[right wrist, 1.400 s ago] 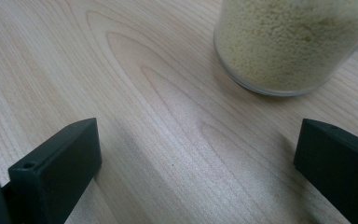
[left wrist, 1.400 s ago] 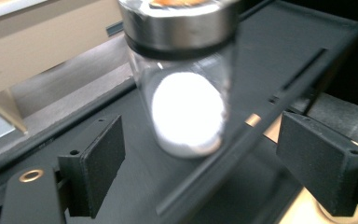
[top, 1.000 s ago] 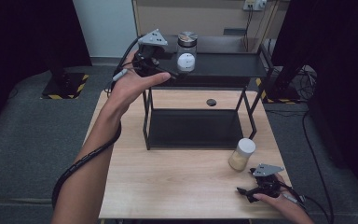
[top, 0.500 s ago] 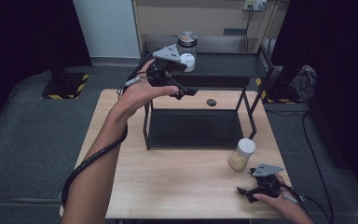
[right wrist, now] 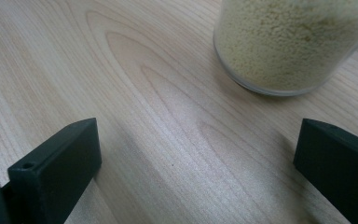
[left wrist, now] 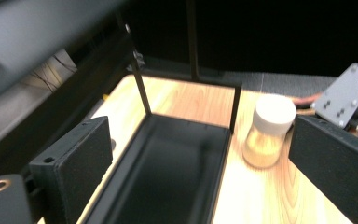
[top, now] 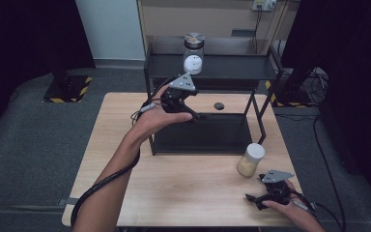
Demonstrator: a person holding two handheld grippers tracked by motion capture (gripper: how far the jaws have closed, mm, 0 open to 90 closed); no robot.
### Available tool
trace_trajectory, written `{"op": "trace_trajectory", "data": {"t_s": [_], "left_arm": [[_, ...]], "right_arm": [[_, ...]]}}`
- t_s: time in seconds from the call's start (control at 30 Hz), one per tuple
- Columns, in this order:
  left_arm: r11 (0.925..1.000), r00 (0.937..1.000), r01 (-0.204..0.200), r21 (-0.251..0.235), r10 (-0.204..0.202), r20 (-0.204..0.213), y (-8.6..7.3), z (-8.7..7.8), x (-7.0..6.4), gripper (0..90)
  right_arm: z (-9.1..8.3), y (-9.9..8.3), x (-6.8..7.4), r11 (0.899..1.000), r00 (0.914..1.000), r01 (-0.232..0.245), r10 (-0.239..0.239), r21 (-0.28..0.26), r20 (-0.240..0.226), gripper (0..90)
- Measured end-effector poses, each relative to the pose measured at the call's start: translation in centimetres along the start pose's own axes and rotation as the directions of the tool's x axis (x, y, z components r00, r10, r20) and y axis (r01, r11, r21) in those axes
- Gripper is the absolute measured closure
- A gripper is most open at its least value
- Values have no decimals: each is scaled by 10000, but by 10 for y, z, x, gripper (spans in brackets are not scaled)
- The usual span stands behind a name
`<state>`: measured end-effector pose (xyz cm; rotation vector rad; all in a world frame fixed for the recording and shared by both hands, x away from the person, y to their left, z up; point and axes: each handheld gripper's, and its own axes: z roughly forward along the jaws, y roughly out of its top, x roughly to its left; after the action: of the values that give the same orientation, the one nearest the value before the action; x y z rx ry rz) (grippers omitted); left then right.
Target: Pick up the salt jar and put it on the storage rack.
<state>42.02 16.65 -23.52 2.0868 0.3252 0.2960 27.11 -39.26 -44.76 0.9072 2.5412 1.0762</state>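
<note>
Two grippers work over a light wooden table (top: 183, 193) that carries a black two-level shelf (top: 212, 72). The left gripper (top: 186, 108) is held up above the left part of the shelf's lower tray (top: 207, 137), its grey three-cornered plate on top; in the left gripper view its jaws stand wide apart with nothing between them, looking down into the dark tray and across to the near right of the table. The right gripper (top: 258, 199) rests low at the near right corner of the table, and in the right gripper view its jaws are also spread wide and empty, with bare wood between them. Just beyond it stands a white-lidded jar of pale yellow grains (top: 250, 159), upright on the table, close to the shelf's near right leg and apart from both grippers; the same jar appears past the tray in the left gripper view (left wrist: 270, 130) and at the top of the right gripper view (right wrist: 289, 42). On the top level of the shelf, at the far side, stands a clear jar with a metal lid (top: 193, 53) holding something white and round. A small dark round object (top: 218, 106) lies on the table behind the tray.
</note>
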Motion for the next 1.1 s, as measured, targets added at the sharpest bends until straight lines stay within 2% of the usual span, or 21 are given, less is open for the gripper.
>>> {"op": "trace_trajectory", "data": {"t_s": [0.27,0.37,0.43,0.57,0.83,0.9,0.97,1.1], "left_arm": [[9995,9995,320,-25,-319,45,-32,14,-15,55],[9993,9996,276,243,-275,-43,-43,22,-23,54],[9984,9991,424,383,-425,16,-54,28,-27,52],[9976,9985,549,433,-547,-44,-73,32,-36,51],[9946,9972,705,759,-682,-319,-108,33,-69,49],[9929,9965,810,865,-788,-289,-117,34,-76,50],[9897,9969,765,1209,-739,-264,-126,35,-83,50],[9831,9949,1003,1534,-975,-254,-142,34,-93,50]], "right_arm": [[0,0,0,10000,10000,-9,9,3,-1,15],[0,0,0,10000,10000,-10,10,0,-2,15],[0,0,0,10000,10000,-39,39,2,-1,15],[0,0,0,10000,10000,-25,25,-11,-2,15],[0,0,0,10000,10000,-26,26,-3,8,15],[0,0,0,10000,10000,-16,16,-7,14,14],[0,0,1,10000,10000,-19,19,-4,23,14],[0,0,1,10000,10000,-33,33,-3,39,14]]}}
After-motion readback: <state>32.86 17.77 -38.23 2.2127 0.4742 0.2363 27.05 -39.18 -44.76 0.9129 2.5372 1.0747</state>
